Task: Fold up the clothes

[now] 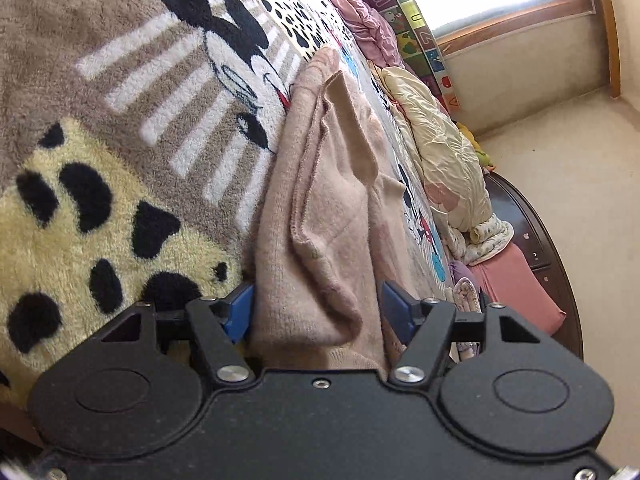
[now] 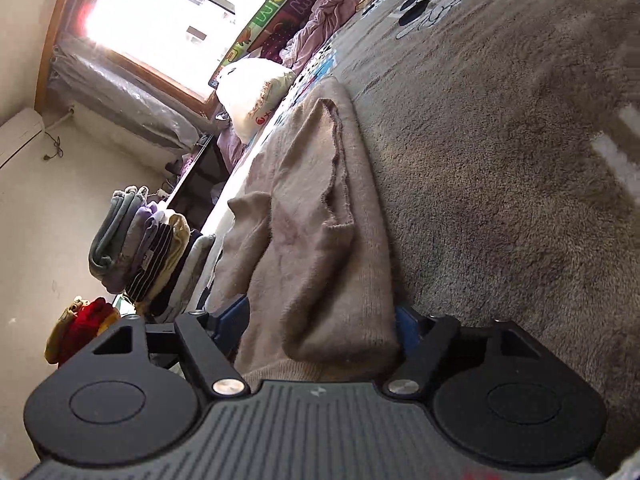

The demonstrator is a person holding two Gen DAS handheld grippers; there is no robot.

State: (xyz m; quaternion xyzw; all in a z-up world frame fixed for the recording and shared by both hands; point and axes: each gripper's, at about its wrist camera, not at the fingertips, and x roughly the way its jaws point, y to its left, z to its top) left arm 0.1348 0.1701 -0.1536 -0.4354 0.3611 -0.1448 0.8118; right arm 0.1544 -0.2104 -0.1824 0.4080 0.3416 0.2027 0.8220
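Note:
A folded pinkish-beige knit sweater [image 1: 332, 200] lies on a plush cartoon-mouse blanket [image 1: 120, 120] covering a bed. My left gripper [image 1: 318, 310] straddles one end of it, jaws wide apart, with a blue pad [image 1: 240, 312] against each side of the thick fold. In the right wrist view the same sweater [image 2: 312, 208] fills the gap of my right gripper [image 2: 320, 320], which is also spread wide at the other end, over the grey-brown blanket [image 2: 500, 160]. Cloth hides the tips of all the fingers.
A cream quilt [image 1: 440, 144], pink bedding [image 1: 364, 20] and an alphabet mat [image 1: 416, 28] line the far side of the bed. A dark wooden bed frame [image 1: 532, 240] edges it. A stack of folded clothes [image 2: 140, 248], a white pillow [image 2: 252, 92] and a window [image 2: 160, 12] show beside the bed.

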